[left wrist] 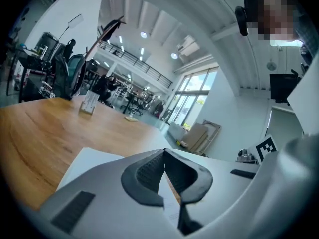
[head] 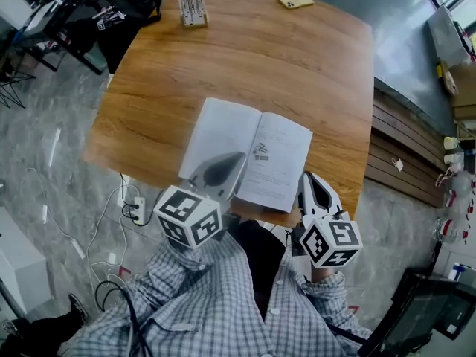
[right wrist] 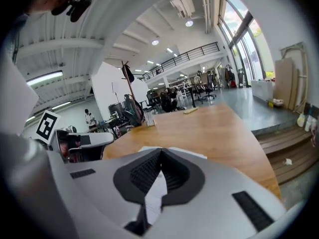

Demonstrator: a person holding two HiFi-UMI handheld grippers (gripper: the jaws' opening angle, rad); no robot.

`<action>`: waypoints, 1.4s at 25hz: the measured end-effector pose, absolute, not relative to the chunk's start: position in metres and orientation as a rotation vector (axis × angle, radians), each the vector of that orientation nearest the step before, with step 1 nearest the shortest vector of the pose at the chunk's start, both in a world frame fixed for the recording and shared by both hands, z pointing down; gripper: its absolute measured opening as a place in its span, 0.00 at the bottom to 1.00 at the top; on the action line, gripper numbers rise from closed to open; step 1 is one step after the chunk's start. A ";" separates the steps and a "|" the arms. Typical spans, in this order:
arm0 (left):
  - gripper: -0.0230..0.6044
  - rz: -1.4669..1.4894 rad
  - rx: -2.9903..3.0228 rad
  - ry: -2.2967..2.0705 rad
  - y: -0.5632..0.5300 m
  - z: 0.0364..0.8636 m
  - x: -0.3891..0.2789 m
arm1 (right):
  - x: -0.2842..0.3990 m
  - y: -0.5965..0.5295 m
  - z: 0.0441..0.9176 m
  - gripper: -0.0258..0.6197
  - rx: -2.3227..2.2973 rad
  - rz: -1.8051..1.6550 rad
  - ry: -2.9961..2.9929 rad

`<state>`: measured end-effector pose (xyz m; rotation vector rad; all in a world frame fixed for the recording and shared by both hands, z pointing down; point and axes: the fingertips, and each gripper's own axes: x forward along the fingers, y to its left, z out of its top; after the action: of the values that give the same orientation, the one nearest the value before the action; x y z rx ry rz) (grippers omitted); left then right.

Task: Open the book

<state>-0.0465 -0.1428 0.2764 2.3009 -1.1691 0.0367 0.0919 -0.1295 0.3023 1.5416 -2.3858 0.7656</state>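
The book (head: 245, 151) lies open and flat near the front edge of the wooden table (head: 297, 73), both white pages facing up. My left gripper (head: 232, 162) hovers over the lower part of its left page, shut with nothing in it. My right gripper (head: 306, 177) hangs just off the book's lower right corner, also shut and empty. In the left gripper view the jaws (left wrist: 164, 153) meet at the tips above the white page (left wrist: 89, 163). The right gripper view shows its jaws (right wrist: 160, 151) closed too, with the book's page (right wrist: 192, 153) just beyond.
A small card stand (head: 193, 10) and a yellow phone (head: 296, 1) sit at the table's far edge. Black chairs and gear (head: 111, 13) crowd the far left corner. Cables and a power strip (head: 137, 207) lie on the floor at the left. Wooden steps (head: 401, 147) run along the right.
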 end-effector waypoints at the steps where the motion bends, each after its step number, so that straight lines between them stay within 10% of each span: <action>1: 0.05 0.021 2.326 -1.160 -0.143 0.269 -0.042 | 0.092 -0.131 0.290 0.07 1.555 0.732 -2.410; 35: 0.05 -0.242 2.471 -1.116 -0.161 0.183 -0.025 | 0.078 -0.155 0.183 0.07 1.558 0.387 -2.654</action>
<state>-0.0247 -0.1606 0.1832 2.4714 -1.1160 -0.2422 0.0778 -0.1547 0.1830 1.5580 -2.6540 0.3868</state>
